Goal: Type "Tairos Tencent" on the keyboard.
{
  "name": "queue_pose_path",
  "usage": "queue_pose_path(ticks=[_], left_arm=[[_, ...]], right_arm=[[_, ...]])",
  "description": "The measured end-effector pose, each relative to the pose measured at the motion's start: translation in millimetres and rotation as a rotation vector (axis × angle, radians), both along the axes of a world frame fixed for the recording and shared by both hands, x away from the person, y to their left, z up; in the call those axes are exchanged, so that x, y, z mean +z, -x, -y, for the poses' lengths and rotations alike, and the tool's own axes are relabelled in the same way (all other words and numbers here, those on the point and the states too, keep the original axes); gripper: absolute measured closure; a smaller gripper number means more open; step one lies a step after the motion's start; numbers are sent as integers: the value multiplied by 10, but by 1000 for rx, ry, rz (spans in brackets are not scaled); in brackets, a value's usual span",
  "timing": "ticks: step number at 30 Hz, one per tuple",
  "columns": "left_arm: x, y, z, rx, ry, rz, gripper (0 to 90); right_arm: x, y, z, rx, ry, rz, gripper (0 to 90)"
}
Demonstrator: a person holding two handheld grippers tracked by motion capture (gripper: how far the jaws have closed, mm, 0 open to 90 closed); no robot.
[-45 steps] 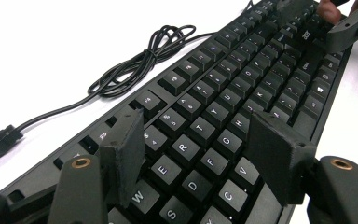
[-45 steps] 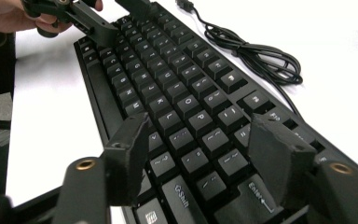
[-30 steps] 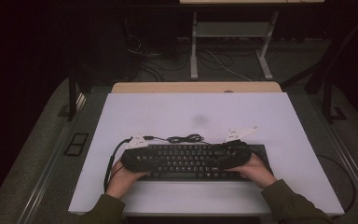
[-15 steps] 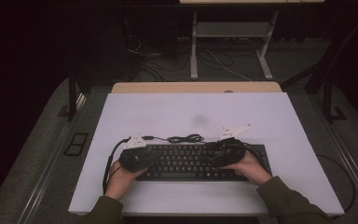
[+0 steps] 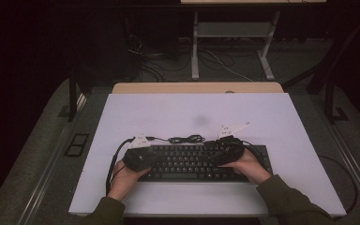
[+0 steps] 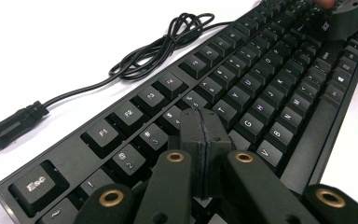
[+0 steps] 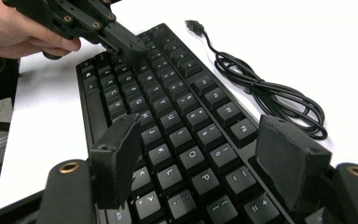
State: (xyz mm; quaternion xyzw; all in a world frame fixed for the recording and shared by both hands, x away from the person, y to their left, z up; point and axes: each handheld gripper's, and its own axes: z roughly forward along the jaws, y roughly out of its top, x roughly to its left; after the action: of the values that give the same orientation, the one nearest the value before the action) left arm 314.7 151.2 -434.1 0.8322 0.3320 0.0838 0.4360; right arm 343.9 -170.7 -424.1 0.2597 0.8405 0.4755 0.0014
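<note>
A black keyboard (image 5: 194, 161) lies near the front of the white table (image 5: 197, 112), with its black USB cable (image 5: 187, 138) coiled just behind it. My left gripper (image 5: 153, 159) rests over the keyboard's left end. Its jaws are shut together with nothing between them, and the tip (image 6: 204, 122) is down on the keys near the number row. My right gripper (image 5: 214, 158) hovers over the right half of the keyboard (image 7: 168, 121). Its jaws stand wide open (image 7: 200, 144) above the letter keys, holding nothing. The left gripper (image 7: 128, 44) also appears far off, pressed on the keys.
The cable's plug (image 6: 9, 126) lies on the bare table beside the Esc corner. A wooden strip (image 5: 197, 87) borders the table's far edge. Desk legs and floor cables (image 5: 225, 65) lie beyond it. White surface stretches behind and beside the keyboard.
My right gripper has shifted slightly left over the keyboard. The left gripper has stayed almost where it was, and the keyboard has not moved.
</note>
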Motion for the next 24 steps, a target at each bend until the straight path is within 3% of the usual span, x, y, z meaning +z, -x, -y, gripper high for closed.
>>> queue_pose_path(ticks=[11, 12, 21, 24], left_arm=[[-41, -14, 50, -1, -19, -12, 892], [-47, -16, 56, -3, -37, -13, 892], [-40, -8, 56, -2, -36, -11, 892], [-30, -2, 50, 2, -14, -11, 892]], right_arm=[[30, -73, -93, 9, 0, 6, 304], [32, -73, -103, 10, -2, 7, 304], [31, -48, -146, 14, -10, 18, 304], [34, -43, -137, 7, -15, 13, 304]])
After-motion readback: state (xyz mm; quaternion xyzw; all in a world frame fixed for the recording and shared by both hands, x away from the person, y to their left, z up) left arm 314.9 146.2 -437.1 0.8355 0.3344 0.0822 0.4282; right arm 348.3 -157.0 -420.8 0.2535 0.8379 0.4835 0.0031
